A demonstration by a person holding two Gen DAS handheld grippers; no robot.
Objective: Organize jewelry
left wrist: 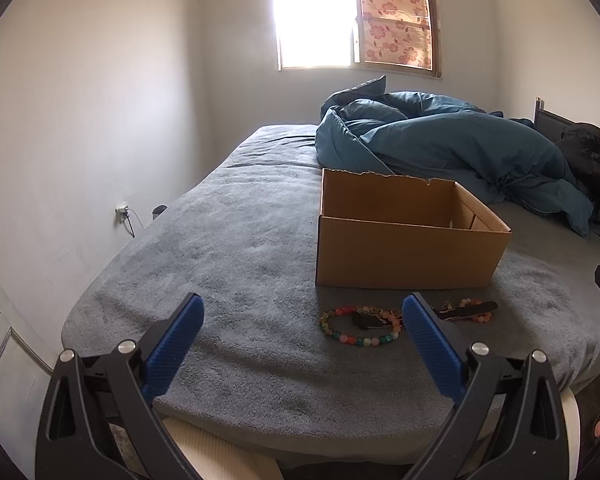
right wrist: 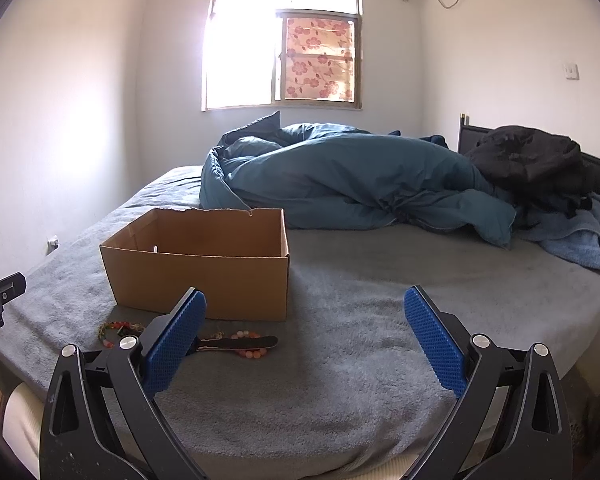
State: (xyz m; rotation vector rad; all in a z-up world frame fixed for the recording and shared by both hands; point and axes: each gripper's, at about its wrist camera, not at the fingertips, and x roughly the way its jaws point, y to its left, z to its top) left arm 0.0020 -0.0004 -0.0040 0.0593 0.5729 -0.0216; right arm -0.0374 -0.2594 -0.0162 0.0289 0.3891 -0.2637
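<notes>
Two bracelets [left wrist: 362, 326] lie ahead of left gripper [left wrist: 303, 330], w/ gap.

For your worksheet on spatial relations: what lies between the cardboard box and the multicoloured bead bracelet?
Only bare grey blanket between cardboard box and multicoloured bead bracelet; left wrist view.

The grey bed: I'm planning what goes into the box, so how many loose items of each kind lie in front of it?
Multicoloured bead bracelet, ring-shaped: 1
Pink-orange bead bracelet: 1
Flat black oblong strip, perhaps a nail file, lying across the pink-orange beads: 1
Small dark item inside the multicoloured ring, too unclear to name: 1
Total: 4, all outside the open brown cardboard box.
</notes>
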